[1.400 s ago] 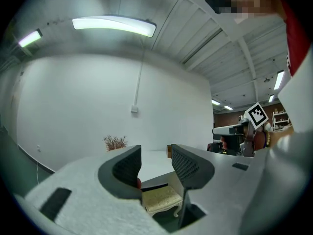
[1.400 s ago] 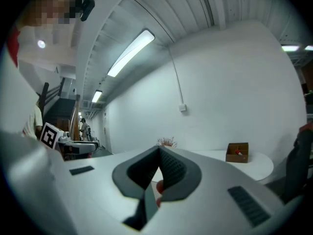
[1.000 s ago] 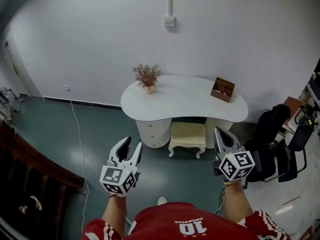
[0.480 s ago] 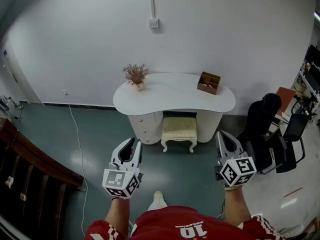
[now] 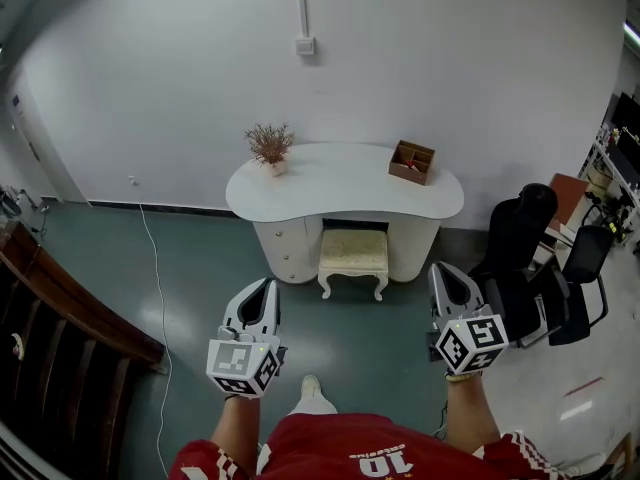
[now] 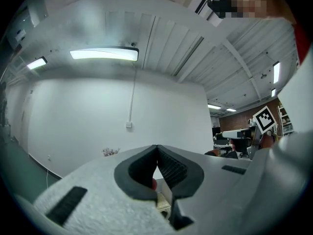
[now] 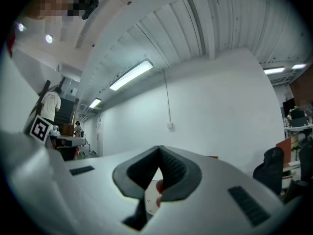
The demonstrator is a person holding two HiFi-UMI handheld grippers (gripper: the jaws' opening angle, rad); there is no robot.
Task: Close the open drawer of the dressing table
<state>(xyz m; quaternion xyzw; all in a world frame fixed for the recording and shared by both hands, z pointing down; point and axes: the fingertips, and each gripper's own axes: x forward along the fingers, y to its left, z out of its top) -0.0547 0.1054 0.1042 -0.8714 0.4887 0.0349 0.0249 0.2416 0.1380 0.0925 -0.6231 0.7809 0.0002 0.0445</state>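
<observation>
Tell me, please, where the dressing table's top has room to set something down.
The tabletop is bare across its middle and front, between the dried plant at its left and the wooden box at its right. Below, the stool fills the knee gap; black chairs crowd the right.

White dressing table on green floor, stool under; on top: dried plant L end, wooden box R end

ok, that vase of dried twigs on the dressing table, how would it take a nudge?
Probably tips easily: the vase looks small under a wider spray of twigs. Twigs look dry, likely brittle. It stands near the left end of the table, so could slide off.
</observation>
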